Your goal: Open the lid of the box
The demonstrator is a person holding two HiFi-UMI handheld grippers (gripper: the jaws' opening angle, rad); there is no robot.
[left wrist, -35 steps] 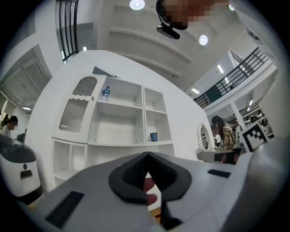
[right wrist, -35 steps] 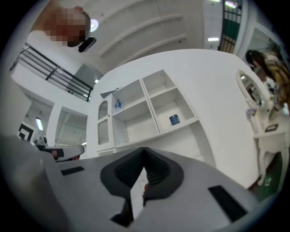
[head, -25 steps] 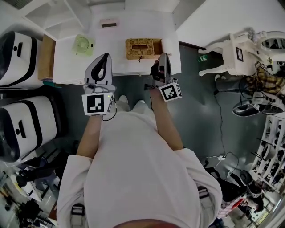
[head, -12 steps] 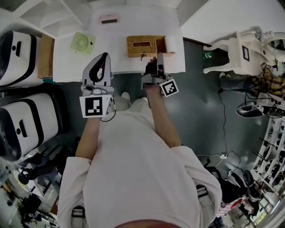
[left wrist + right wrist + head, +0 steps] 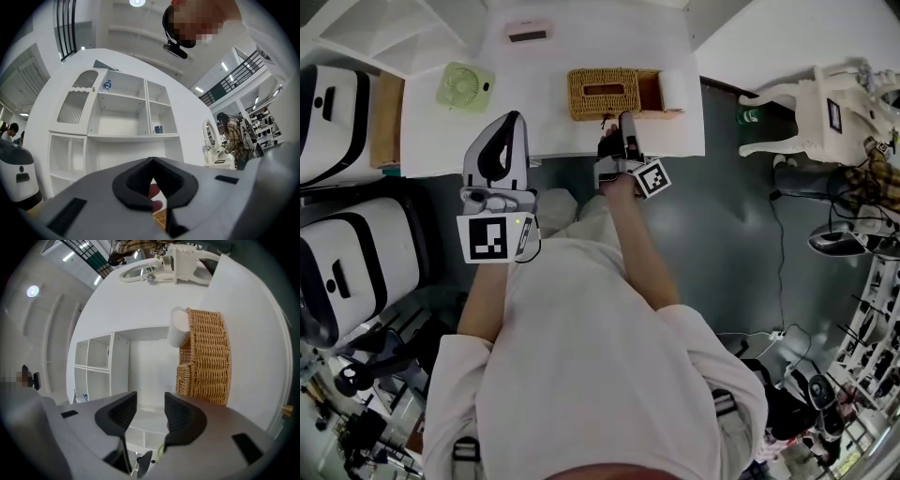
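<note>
Our right gripper [image 5: 624, 124] is pointing at the wicker box [image 5: 602, 92] in the head view. Its tips are sitting just beside the box's near side, toward its right end, and we are not making out whether they are touching it. Our left gripper [image 5: 508, 127] is hovering well to the left of the box, over the near edge of the white table [image 5: 441, 141]. In the left gripper view, we are seeing jaws pressed together at the tips, clamping nothing, with a sliver of the box below them. In the right gripper view, the jaws are opening, standing wide apart with nothing between them. The box is lying beyond and right of the gap, with a white roll [image 5: 177, 331] just beside it.
</note>
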